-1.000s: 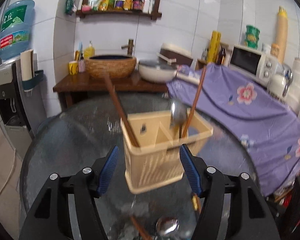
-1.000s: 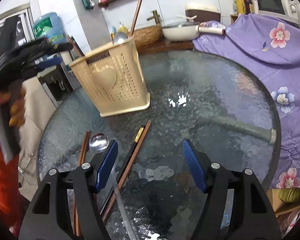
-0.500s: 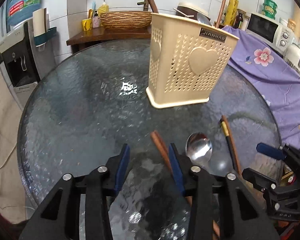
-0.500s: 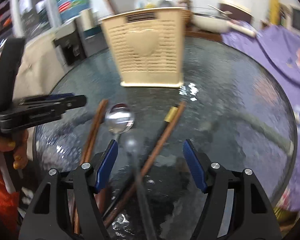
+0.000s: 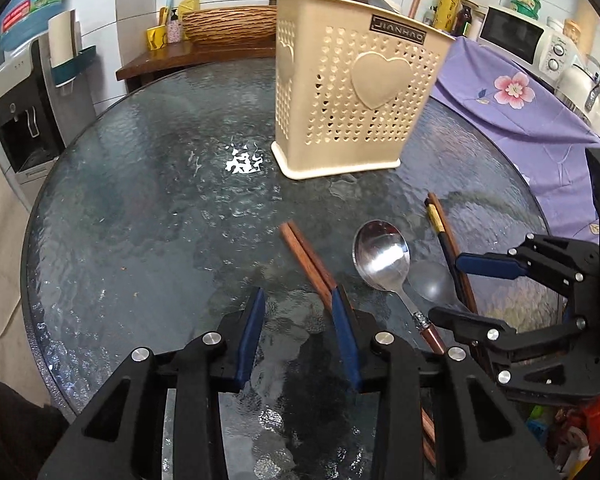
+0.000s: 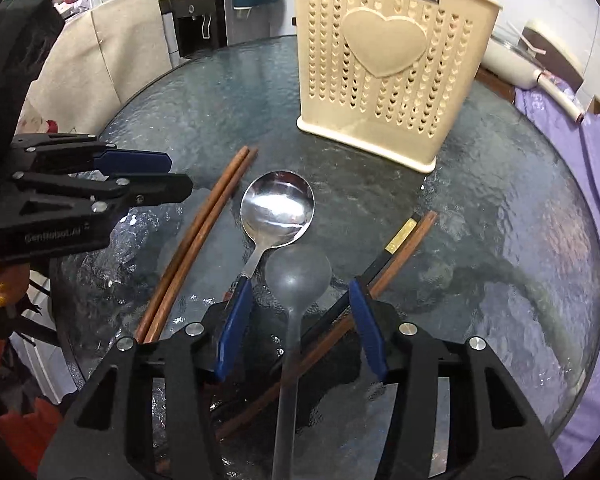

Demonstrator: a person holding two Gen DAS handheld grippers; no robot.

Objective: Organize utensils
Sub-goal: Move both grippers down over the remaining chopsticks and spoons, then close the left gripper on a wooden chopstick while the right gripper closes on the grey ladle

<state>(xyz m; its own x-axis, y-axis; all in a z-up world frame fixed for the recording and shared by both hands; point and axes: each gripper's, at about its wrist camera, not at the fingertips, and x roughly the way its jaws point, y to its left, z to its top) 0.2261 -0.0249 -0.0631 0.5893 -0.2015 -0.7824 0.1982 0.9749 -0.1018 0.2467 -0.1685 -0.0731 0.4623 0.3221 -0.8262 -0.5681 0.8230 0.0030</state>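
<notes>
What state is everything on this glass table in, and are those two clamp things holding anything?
Utensil holder: upright, chopsticks sticking out.
Metal spoon: lying flat, bowl up.
Brown chopsticks: lying side by side.
Black chopstick: lying beside a brown one.
Left gripper: fingers open, empty.
Right gripper: fingers open, empty.

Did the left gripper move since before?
Yes. The left gripper came down from above the cream holder to the glass table, beside the brown chopsticks. Its jaws have just been closing, nothing between them.

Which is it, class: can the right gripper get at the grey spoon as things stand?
Probably yes. The right gripper is open, its jaws have just been closing, and the grey spoon lies between them with nothing on top; the black chopstick lies close beside.
</notes>
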